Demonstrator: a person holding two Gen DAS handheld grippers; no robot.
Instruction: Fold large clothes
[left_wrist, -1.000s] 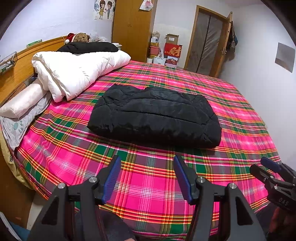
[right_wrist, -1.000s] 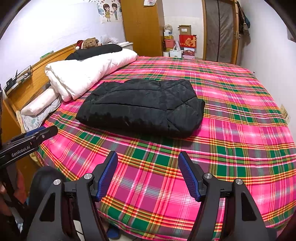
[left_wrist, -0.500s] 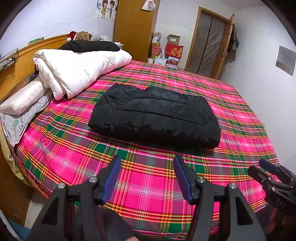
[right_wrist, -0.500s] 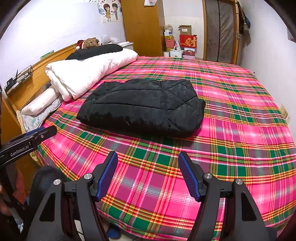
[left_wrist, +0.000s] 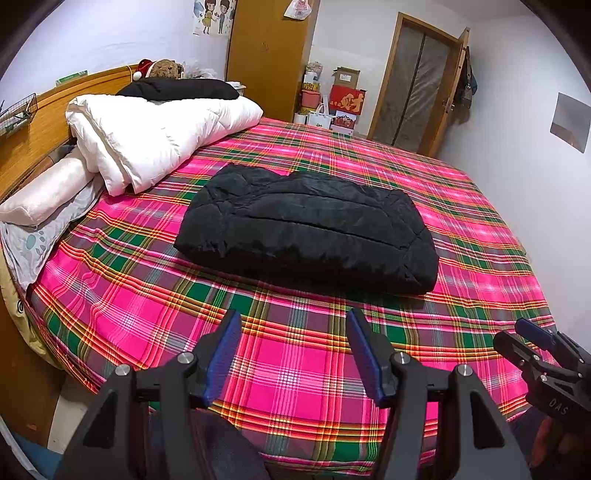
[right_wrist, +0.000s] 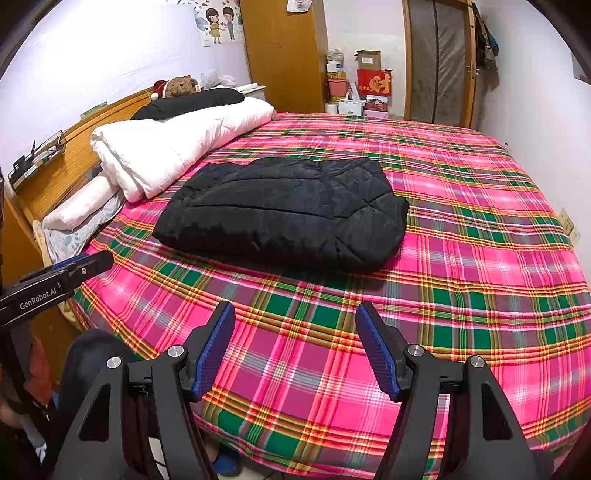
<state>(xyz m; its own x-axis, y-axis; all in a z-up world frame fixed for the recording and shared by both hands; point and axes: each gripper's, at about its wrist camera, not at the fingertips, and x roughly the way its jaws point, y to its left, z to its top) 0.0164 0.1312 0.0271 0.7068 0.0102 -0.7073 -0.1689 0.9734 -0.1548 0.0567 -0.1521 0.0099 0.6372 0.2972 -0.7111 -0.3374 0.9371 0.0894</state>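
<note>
Folded black quilted puffer jacket (left_wrist: 306, 236) lies flat on the bed's pink, green and yellow plaid cotton cover (left_wrist: 295, 369), centre of the left wrist view; centre-left in the right wrist view (right_wrist: 284, 210). Nothing touches it.

Left gripper (left_wrist: 293, 354), bottom centre of its own view: blue-padded black fingers (left_wrist: 221, 354) spread wide, only plaid cover showing between them, well short of the jacket. Same gripper enters the right wrist view at mid-left edge (right_wrist: 55, 280), white lettering "GenRobot.AI" along its black body.

Right gripper (right_wrist: 295, 350), bottom centre of its own view: fingers wide apart, holding nothing, over the near edge of the bed. In the left wrist view it shows at the lower right (left_wrist: 535, 354), with letters reading roughly "DAS" on its side; the rest is cut off.

Upper left of both views: rolled white duvet (left_wrist: 155, 136) against the wooden headboard (left_wrist: 33, 136), a second dark garment (left_wrist: 181, 90) on top, pale pink pillow (left_wrist: 48, 195) beside it, brown teddy bear in a red Santa hat (left_wrist: 162, 68) behind.

Top centre: wooden wardrobe (left_wrist: 269, 55); cartoon couple poster (left_wrist: 212, 16) on the wall to its left, print too small to read. Stacked boxes to the right, one red box (left_wrist: 347, 101) bearing a large gold Chinese character "财". Screened wooden-framed door (left_wrist: 417, 85) at upper right.
</note>
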